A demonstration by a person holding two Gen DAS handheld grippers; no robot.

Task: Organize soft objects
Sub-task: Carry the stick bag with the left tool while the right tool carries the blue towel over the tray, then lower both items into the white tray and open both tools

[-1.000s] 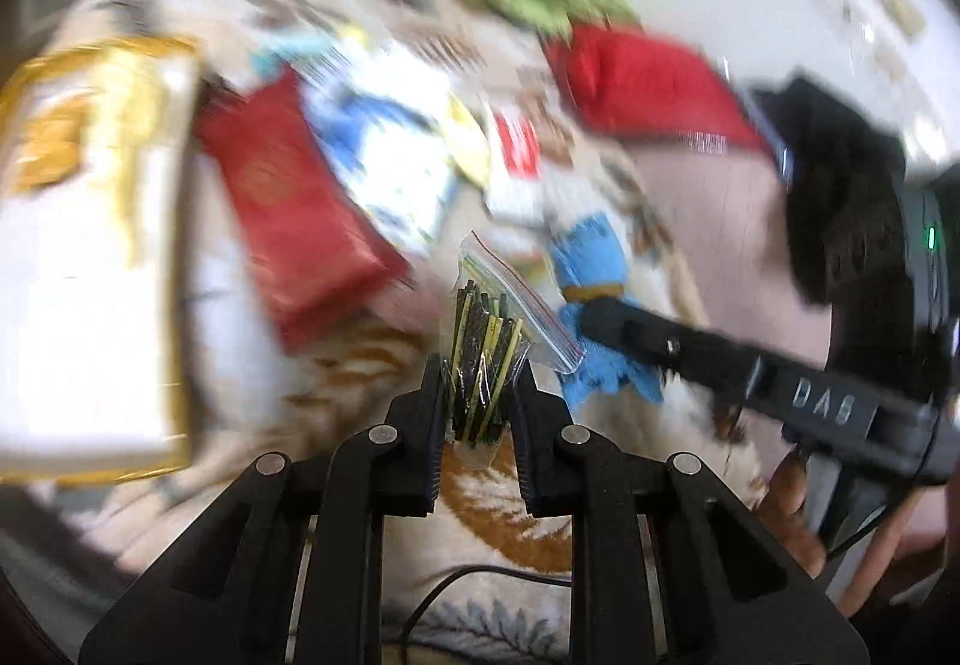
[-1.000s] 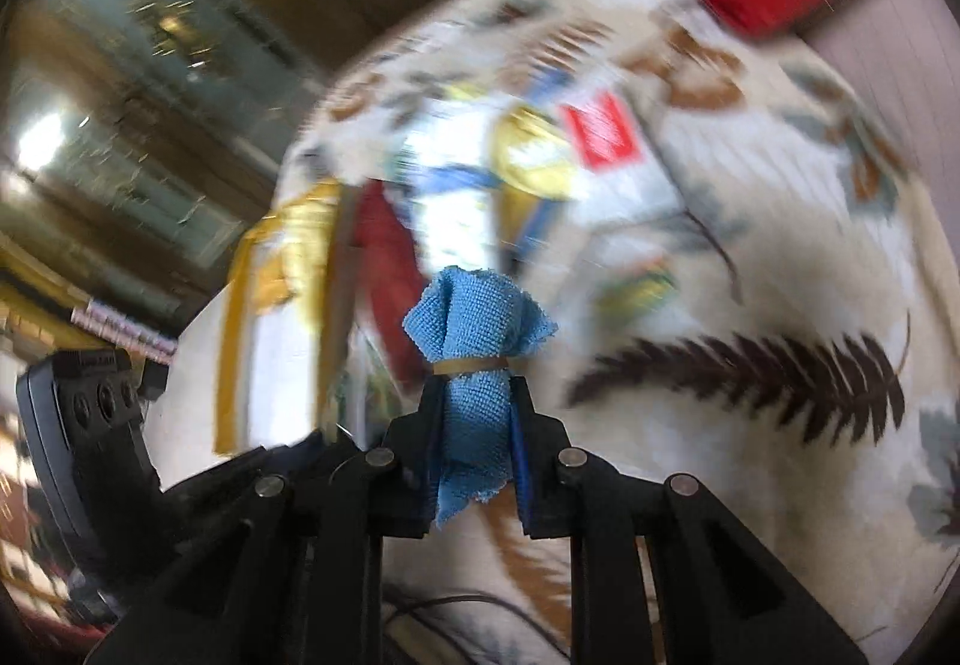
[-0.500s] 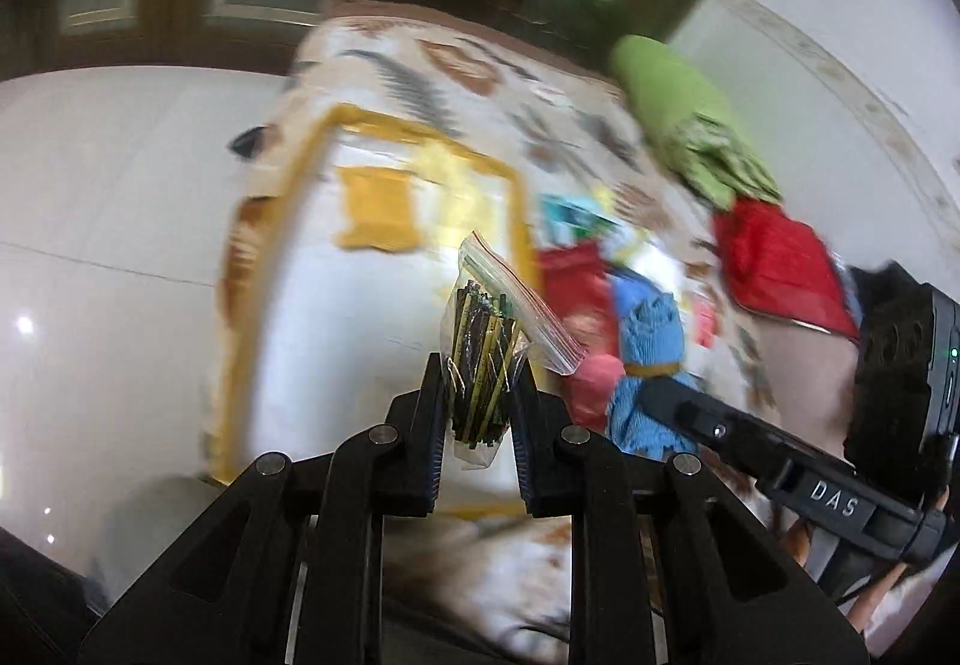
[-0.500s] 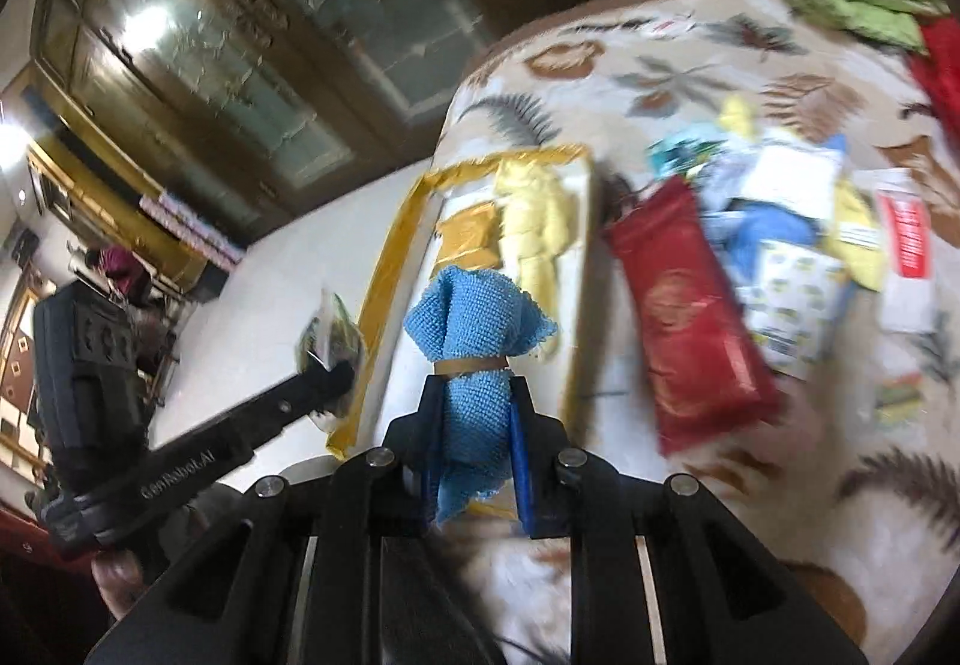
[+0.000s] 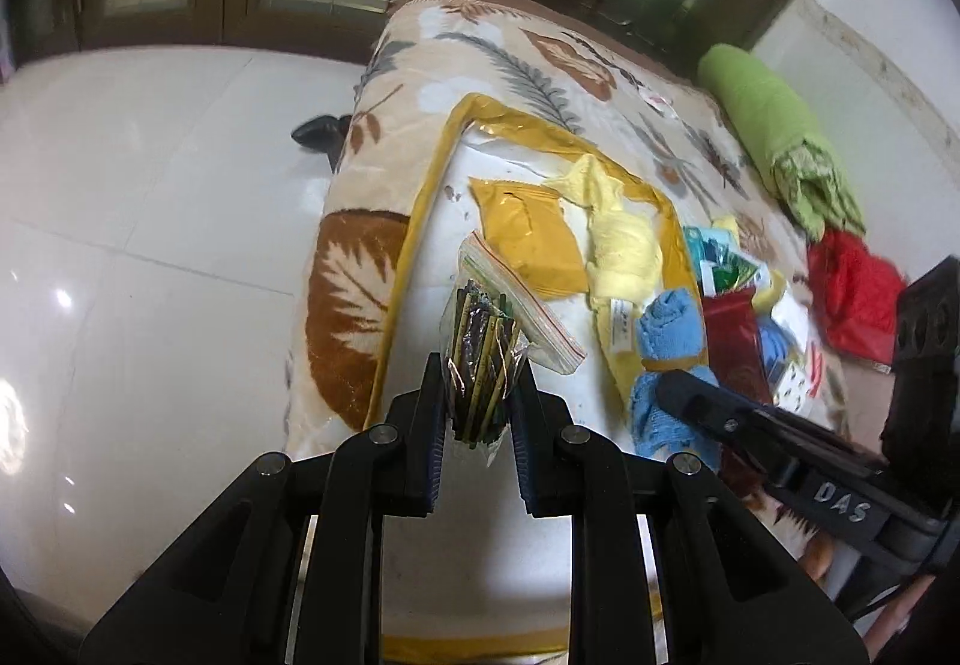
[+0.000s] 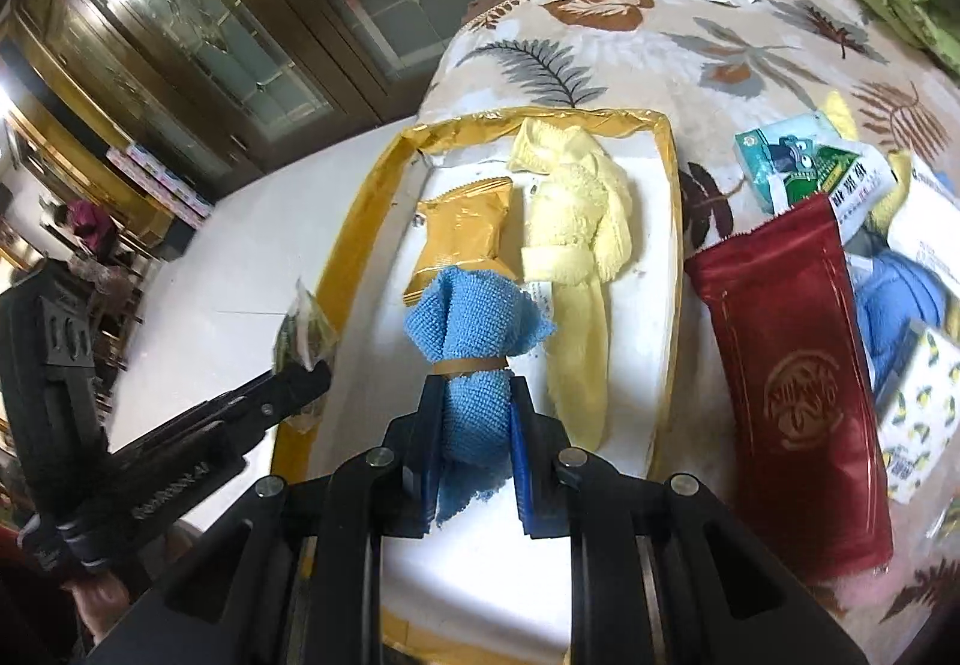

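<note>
Bright daylight glares off the white floor (image 5: 150,245); cabinet glass (image 6: 180,5) mirrors a lamp; edges bend and darken, focus sharp.

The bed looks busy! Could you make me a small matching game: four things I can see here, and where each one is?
Things:
1. blue cloth
2. clear bag of sticks
3. yellow towel
4. dark red pouch

Places:
A. lying in the gold-edged tray
B. on the leaf-print blanket, right of the tray
C. pinched in the left tongs
D. pinched in the right tongs

Pairs: 1-D, 2-C, 3-A, 4-B
</note>
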